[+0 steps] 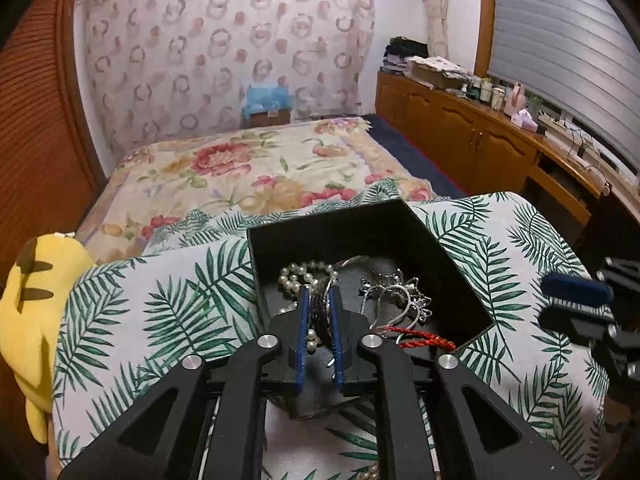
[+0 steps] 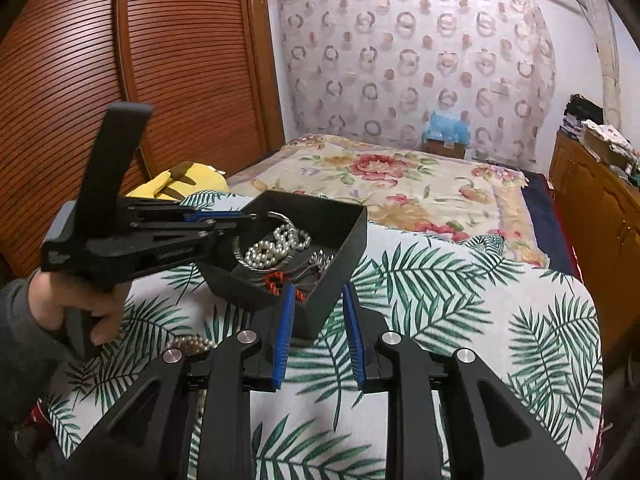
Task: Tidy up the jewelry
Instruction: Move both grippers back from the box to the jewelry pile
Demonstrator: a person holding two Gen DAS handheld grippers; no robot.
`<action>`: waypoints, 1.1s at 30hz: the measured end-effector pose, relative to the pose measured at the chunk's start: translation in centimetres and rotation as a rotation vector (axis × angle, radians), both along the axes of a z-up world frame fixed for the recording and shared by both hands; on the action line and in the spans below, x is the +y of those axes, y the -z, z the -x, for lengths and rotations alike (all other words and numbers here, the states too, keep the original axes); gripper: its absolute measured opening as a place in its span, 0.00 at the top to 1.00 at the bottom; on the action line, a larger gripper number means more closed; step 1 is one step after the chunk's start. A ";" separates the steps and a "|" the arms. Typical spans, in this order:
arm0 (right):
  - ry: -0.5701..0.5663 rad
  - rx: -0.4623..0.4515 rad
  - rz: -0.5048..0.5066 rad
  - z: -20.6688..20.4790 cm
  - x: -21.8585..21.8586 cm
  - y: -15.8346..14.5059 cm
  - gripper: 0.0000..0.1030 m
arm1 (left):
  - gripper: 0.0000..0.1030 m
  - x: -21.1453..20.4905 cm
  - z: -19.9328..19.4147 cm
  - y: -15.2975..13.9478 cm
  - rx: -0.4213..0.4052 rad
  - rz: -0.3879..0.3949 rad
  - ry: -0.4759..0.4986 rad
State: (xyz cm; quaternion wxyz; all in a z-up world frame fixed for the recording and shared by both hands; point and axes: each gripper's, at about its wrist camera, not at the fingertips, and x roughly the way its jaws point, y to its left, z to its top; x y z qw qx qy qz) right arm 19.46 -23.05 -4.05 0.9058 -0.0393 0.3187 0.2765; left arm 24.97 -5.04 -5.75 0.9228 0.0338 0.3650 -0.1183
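A black open box [image 1: 332, 236] stands on a table with a palm-leaf cloth [image 1: 160, 300]. Inside lie a pearl string [image 1: 296, 276], silver ornaments [image 1: 400, 296] and a red cord [image 1: 424, 338]. My left gripper [image 1: 319, 292] is over the box, shut on a silver bangle [image 1: 320, 312]. In the right wrist view the left gripper [image 2: 244, 218] reaches into the box [image 2: 340, 220] from the left, holding the bangle [image 2: 240, 256] over the pearls [image 2: 276, 246]. My right gripper [image 2: 318, 292] is open, its jaws standing to either side of the box's near corner.
More pearls [image 2: 192, 345] lie on the cloth near the table's front. A yellow plush toy [image 1: 28, 312] sits at the table's left edge. A floral bed [image 1: 248, 172] lies behind. A wooden cabinet [image 1: 472, 136] runs along the right.
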 end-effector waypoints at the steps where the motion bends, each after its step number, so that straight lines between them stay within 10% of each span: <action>1: -0.001 0.002 0.001 0.1 0.1 0.1 0.74 | 0.90 0.0 0.1 0.0 -0.003 0.001 -0.005; 13: -0.031 0.036 -0.007 3.6 0.5 1.7 0.74 | 0.57 1.7 4.2 -1.2 -0.053 0.009 -0.009; 33: -0.101 0.121 0.090 6.5 3.1 5.4 0.74 | 0.68 2.2 12.1 1.8 0.026 0.021 0.073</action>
